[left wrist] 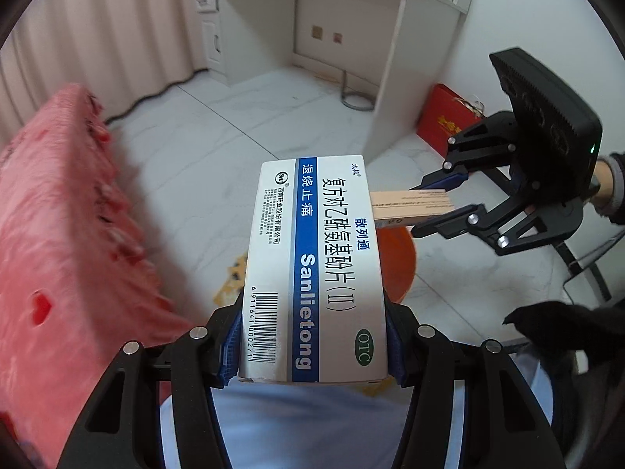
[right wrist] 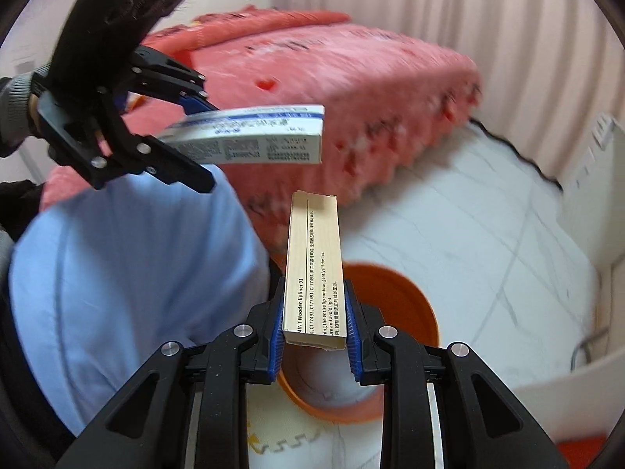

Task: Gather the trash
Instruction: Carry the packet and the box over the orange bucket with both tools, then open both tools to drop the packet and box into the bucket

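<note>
The left gripper had its jaws clamped on a white-and-blue medicine box, long axis running straight out from the jaws, barcode end nearest; the right gripper was squeezed tight on a slim tan lipliner carton, also pointing lengthwise away; both hung over an orange bin on the floor; pink bed behind.

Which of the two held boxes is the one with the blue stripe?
The white medicine box in the left tool. The box in the right tool is a slimmer tan lipliner carton with no stripe.
</note>
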Tool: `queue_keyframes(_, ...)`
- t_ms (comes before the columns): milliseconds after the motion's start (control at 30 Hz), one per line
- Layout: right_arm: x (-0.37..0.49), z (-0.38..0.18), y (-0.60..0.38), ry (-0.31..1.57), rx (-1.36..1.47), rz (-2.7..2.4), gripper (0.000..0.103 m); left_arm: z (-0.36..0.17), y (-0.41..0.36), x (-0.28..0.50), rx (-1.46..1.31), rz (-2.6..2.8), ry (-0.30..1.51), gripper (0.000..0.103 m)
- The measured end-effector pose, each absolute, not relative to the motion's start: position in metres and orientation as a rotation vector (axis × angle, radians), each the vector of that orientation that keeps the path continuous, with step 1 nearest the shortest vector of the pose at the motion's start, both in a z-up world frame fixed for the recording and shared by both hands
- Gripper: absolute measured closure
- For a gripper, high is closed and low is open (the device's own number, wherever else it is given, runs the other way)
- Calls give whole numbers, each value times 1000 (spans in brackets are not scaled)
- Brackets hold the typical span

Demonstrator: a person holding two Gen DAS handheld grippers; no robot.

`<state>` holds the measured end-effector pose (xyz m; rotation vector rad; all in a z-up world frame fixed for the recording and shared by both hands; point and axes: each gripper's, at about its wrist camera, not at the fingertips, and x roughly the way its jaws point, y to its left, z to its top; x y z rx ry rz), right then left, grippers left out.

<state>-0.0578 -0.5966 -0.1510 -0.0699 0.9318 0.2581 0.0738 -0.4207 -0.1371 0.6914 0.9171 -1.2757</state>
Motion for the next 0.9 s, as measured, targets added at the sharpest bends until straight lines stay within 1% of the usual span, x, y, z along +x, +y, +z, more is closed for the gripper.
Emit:
queue_keyframes(300,-56,-236,-644,1091,89,124,76,-188,-465,69,754,-1277,1080,45)
queue_keyframes(500,-58,-262,-657,1121,182,78,76,-203,-491,67,804,-1296,1110,45)
queue_keyframes(667,-61,-270,-657,1127,212,56,73,-217,-503,64,826,-1274,1132,44)
queue_keyframes(700,-60,-270,-656,1129,213,51,69,-218,-504,64,830,-1269,1135,40)
queue_keyframes(733,-61,-270,-656,1132,218,53,66,-219,-504,63,837,-1257,1133,28)
queue_keyframes(767,-61,-271,-654,1132,215,53,65,-219,-504,62,839,-1250,1126,27)
queue_keyframes(900,-63,-267,-650,1129,208,62,65,-216,-501,63,826,-1253,1122,27)
